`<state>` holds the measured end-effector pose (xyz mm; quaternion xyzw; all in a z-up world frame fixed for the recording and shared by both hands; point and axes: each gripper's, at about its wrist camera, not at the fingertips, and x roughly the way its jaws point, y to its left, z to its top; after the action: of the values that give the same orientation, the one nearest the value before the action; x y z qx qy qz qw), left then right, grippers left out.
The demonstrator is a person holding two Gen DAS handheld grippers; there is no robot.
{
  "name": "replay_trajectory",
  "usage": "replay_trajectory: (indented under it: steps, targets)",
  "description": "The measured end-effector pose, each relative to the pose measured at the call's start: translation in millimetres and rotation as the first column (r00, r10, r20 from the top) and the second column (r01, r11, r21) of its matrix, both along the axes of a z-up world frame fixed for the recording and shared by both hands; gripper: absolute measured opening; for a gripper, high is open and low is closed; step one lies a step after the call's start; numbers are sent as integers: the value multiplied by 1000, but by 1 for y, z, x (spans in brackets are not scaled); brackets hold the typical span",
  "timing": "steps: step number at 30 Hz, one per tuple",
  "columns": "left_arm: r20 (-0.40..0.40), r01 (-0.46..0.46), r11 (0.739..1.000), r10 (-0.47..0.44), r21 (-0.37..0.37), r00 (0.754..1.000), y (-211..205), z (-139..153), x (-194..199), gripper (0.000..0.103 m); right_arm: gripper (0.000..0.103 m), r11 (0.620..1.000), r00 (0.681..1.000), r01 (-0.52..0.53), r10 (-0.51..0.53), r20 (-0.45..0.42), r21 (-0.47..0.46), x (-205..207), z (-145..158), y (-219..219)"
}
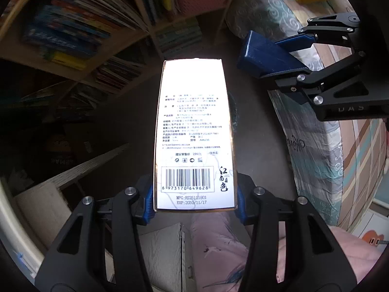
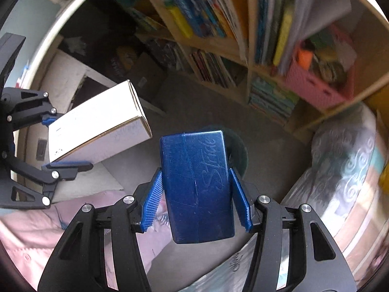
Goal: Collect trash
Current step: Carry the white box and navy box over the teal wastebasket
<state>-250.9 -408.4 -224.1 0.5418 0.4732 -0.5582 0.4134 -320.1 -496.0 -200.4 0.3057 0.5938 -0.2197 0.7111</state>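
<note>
My left gripper (image 1: pixel 195 202) is shut on a long white carton (image 1: pixel 194 133) with a barcode and printed text, held out in the air. The carton also shows in the right wrist view (image 2: pixel 97 124). My right gripper (image 2: pixel 196 194) is shut on a blue pack marked "Stride" (image 2: pixel 195 185). The pack also shows at the upper right of the left wrist view (image 1: pixel 265 53), level with the carton's far end. A dark round bin (image 2: pixel 237 146) sits on the floor behind the blue pack, mostly hidden.
A wooden bookshelf (image 2: pixel 248 56) full of books and a pink basket (image 2: pixel 318 85) stands ahead. A bed with patterned bedding (image 1: pixel 323 146) is on the right. A cardboard box (image 2: pixel 70 73) sits at the left. Pink trouser legs (image 1: pixel 218 238) are below.
</note>
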Motion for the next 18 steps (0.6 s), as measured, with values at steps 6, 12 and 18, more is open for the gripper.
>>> replay_trajectory:
  steps: [6,12,18]
  targets:
    - [-2,24,997,-24,73,1000,-11,-42,-11,46,55,997,998,68,-67,-13,42,-15,-38,-6]
    - [-4,43,990,-43,136,999,-18,-78,-21,46,55,989,993,119,-117,-22,87,-20,-68,-12]
    - [-4,68,985,-69,158,998,-24,-98,-26,46,55,982,987,160,-158,-26,98,-20,-86,-18]
